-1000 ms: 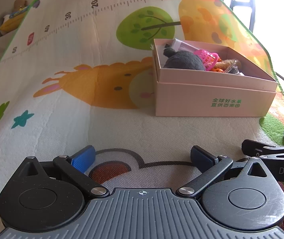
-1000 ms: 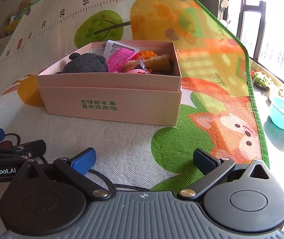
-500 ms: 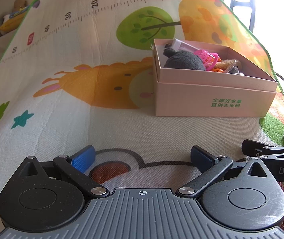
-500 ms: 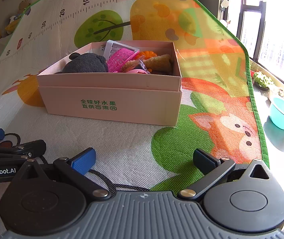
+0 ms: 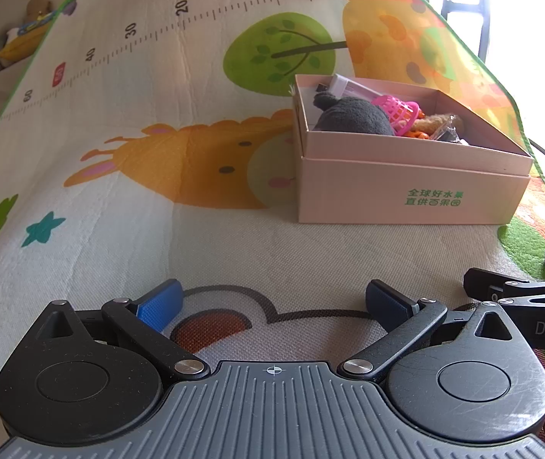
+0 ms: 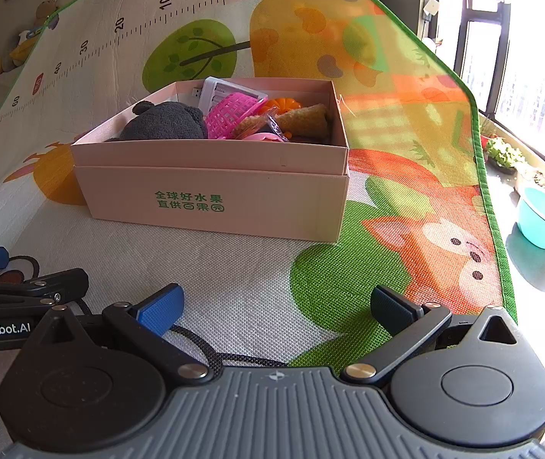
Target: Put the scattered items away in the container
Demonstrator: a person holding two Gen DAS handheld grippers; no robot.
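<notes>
Your left tongs (image 5: 272, 304) & right tongs (image 6: 278, 308) both gape apart, empty, low over the play mat (image 5: 157, 229). Pink box (image 6: 211, 199) sits at 12 o'clock from the right pair, 1 o'clock from the left, w/ gray plush (image 6: 165, 122) & pink basket (image 6: 230, 113) inside. Window (image 6: 532, 57) at 2 o'clock, teal basin (image 6: 544, 218) on floor at 3.

In the pink box (image 6: 211, 195) we see only the tops of the things: its front wall hides the lower part of the grey plush toy (image 6: 165, 122) and the pink basket (image 6: 230, 114). Behind the basket, a white item (image 6: 230, 90) is too covered to identify. Right of the box, the teal basin (image 6: 544, 218) is cut by the edge.
</notes>
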